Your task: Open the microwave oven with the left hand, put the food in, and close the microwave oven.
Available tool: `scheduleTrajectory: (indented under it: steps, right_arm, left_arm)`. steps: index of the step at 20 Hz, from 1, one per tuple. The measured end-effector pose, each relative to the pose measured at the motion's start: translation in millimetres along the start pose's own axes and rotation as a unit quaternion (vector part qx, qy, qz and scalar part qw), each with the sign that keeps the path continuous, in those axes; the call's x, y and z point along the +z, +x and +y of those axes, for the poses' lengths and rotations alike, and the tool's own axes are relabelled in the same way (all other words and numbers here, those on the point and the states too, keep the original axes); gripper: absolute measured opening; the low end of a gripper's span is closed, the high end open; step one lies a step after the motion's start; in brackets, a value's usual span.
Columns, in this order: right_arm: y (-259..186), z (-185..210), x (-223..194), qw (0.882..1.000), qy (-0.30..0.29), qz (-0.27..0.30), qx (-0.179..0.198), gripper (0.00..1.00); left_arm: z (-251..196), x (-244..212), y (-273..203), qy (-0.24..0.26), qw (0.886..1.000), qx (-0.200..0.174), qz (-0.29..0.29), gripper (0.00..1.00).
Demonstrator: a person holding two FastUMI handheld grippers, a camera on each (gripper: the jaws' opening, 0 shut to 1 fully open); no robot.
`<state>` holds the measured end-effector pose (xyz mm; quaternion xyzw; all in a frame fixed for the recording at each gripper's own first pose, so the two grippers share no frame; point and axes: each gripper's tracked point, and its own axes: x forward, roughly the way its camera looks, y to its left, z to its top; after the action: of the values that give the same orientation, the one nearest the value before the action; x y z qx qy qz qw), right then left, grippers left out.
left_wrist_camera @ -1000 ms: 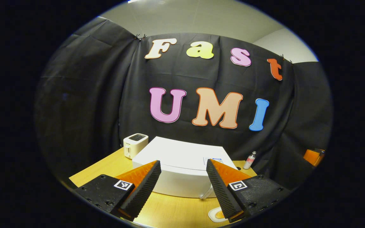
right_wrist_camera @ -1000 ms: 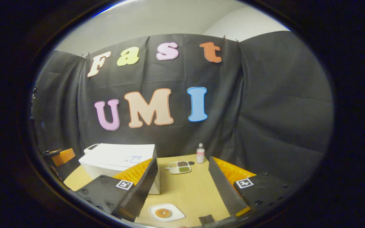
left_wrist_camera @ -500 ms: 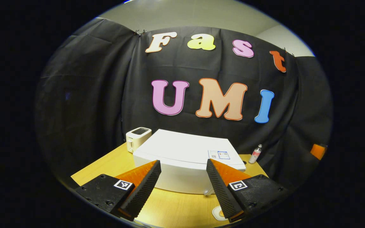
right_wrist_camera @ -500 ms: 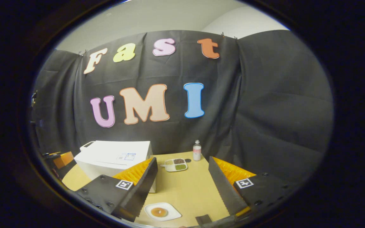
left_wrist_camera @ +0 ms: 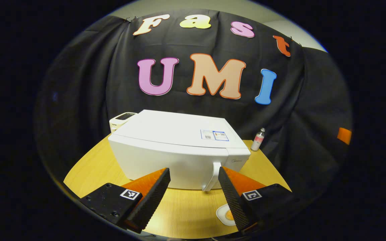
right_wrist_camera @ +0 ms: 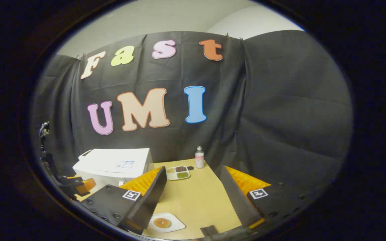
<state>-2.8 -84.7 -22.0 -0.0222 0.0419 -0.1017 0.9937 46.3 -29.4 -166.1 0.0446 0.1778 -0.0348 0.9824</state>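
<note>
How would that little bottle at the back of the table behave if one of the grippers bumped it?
The bottle stands upright, tall and narrow, so a push near its cap would probably tip it. It looks round, so once down it may roll across the smooth table. It seems small and probably light, though how full it is cannot be told.

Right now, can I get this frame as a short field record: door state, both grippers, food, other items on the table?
microwave door: shut, microwave handle untouched
left gripper: open, empty, facing the handle
right gripper: open, empty, above the table
food: on white plate, on the table in front of the microwave
other items: toaster, bottle, divided tray
</note>
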Motion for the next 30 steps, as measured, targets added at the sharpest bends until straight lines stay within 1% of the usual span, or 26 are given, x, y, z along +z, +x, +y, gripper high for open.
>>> scheduleTrajectory:
  steps: [1,2,3,10,15,18,19,20,22,23,24,25,26,27,28,29,30]
  right_arm:
    - [-2,-3,-2,1.000,-0.001,0.002,-0.005,0.96]
    - [-3,-7,-3,1.000,-0.002,0.002,-0.011,1.00]
    - [-3,-12,-3,1.000,-0.002,0.002,-0.019,0.96]
    - [-13,-34,-8,0.998,0.009,0.005,-0.057,0.96]
    - [-20,-47,-14,0.997,0.018,0.011,-0.081,0.96]
    - [-20,-50,-20,0.996,0.007,0.017,-0.088,0.96]
    - [-20,-52,-21,0.996,0.004,0.019,-0.090,0.96]
    - [-20,-51,-23,0.996,0.003,0.021,-0.090,0.96]
    - [-20,-50,-26,0.996,0.009,0.026,-0.088,0.97]
    - [-20,-52,-27,0.995,0.013,0.028,-0.090,0.97]
    - [-19,-54,-28,0.995,0.015,0.030,-0.092,0.96]
    - [-19,-56,-29,0.995,0.018,0.031,-0.094,0.97]
    - [-19,-58,-30,0.995,0.020,0.033,-0.096,0.97]
    - [-18,-60,-32,0.994,0.022,0.035,-0.097,0.96]
    - [-17,-60,-34,0.994,0.024,0.036,-0.099,0.97]
    - [-17,-62,-35,0.994,0.024,0.037,-0.101,0.96]
    - [-17,-64,-36,0.994,0.024,0.038,-0.104,0.96]
  left_arm:
    - [-4,-7,6,0.003,1.000,-0.006,0.008,0.95]
    - [-8,-13,12,0.006,1.000,-0.010,0.015,0.95]
    - [-10,-21,18,0.009,1.000,-0.012,0.024,0.96]
    - [-27,-63,58,0.016,0.997,-0.032,0.067,0.96]
    - [-34,-88,84,0.027,0.994,-0.045,0.091,0.87]
    - [-42,-97,100,0.028,0.993,-0.051,0.100,0.87]
    - [-42,-100,104,0.029,0.993,-0.050,0.104,0.89]
    - [-43,-102,107,0.028,0.993,-0.049,0.108,0.85]
    - [-46,-105,114,0.024,0.992,-0.048,0.112,0.83]
    - [-44,-106,116,0.024,0.992,-0.045,0.114,0.79]
    - [-43,-105,118,0.025,0.992,-0.042,0.116,0.77]
    - [-44,-107,121,0.025,0.992,-0.041,0.116,0.72]
    - [-44,-107,124,0.025,0.992,-0.040,0.116,0.71]
    - [-43,-107,127,0.028,0.992,-0.036,0.118,0.63]
    - [-43,-107,129,0.031,0.992,-0.034,0.118,0.53]
    - [-43,-106,130,0.034,0.992,-0.032,0.116,0.48]
    - [-42,-105,131,0.038,0.992,-0.030,0.114,0.47]
